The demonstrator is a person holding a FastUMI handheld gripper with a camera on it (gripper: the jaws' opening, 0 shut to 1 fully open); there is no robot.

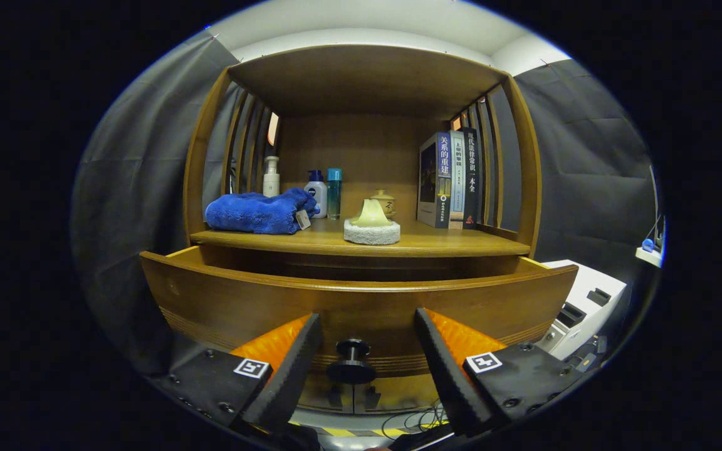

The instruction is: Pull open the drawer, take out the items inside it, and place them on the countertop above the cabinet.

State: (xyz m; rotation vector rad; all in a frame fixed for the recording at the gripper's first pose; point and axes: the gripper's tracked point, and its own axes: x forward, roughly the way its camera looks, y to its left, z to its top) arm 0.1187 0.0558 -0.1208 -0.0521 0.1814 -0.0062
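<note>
A wooden cabinet stands ahead with its drawer (361, 300) pulled out toward me. The drawer's dark round knob (352, 363) sits between my fingers, not touched by either. My gripper (367, 326) is open, its fingers spread wide to either side of the knob. The drawer's inside is hidden behind its front panel. Above the drawer lies the countertop (461, 243), a wooden shelf surface under a roofed alcove.
On the countertop lie a folded blue towel (257, 213), a white pump bottle (271, 177), two small bottles (325, 193), a pale cone on a round grey pad (371, 227), a small lidded jar and three upright books (452, 178). A white device (586, 307) stands at the right.
</note>
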